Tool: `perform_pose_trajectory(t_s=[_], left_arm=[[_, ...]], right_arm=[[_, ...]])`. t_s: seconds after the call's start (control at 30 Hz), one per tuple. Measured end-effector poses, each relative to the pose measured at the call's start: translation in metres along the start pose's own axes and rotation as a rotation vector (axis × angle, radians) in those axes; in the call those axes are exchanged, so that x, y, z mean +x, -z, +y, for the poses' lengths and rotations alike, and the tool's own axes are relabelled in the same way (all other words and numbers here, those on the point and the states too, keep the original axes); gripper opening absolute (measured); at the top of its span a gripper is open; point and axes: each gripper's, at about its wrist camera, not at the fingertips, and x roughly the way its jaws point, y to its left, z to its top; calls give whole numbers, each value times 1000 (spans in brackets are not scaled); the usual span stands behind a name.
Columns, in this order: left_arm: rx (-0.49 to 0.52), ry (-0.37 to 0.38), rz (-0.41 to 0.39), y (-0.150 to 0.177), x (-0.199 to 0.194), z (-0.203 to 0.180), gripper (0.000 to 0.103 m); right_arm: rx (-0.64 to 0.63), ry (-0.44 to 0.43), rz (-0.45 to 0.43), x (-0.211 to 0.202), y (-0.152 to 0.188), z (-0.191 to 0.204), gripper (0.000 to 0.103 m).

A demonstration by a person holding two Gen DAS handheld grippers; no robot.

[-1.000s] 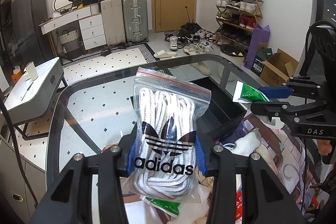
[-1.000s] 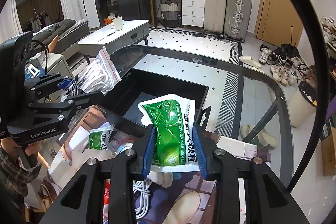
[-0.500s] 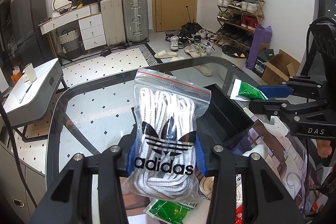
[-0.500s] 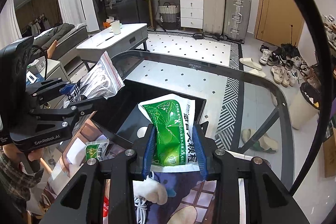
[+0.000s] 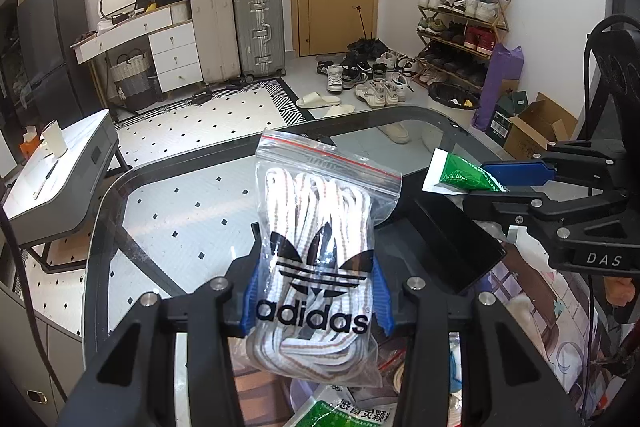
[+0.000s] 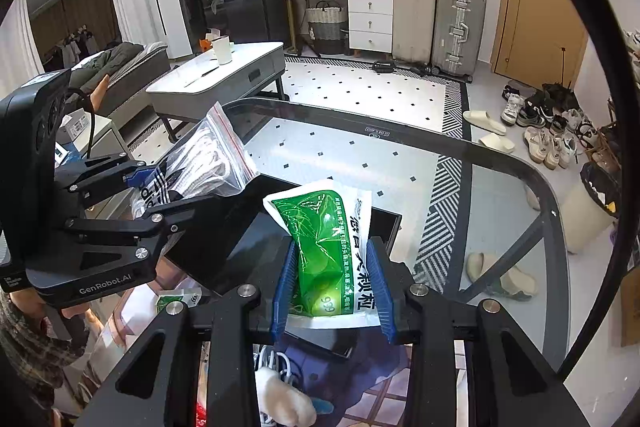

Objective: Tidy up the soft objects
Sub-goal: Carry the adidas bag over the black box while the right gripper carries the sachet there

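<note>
With both loads now raised above the black bin (image 5: 452,235), looks ready for dropping. Left gripper (image 5: 316,301) clamped on shoelace bag (image 5: 320,227), right gripper (image 6: 332,287) pinching green pouch (image 6: 326,247).

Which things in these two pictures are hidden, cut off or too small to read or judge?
- Inside of the black bin: in both views the zip bag of laces and the green packet cover it.
- Small print on the green packet: too small in the right wrist view.
- Second green packet: cut by the lower edge in the left wrist view.
- Clutter under the left gripper and the right gripper: the fingers hide it.
</note>
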Motion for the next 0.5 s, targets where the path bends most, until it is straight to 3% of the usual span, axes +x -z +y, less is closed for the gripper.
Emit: perform_pose_trajectory(t_s=[0.5], left_arm=[[-4, 29, 33, -11, 27, -1, 43]], right_arm=[[20, -26, 14, 22, -7, -10, 36]])
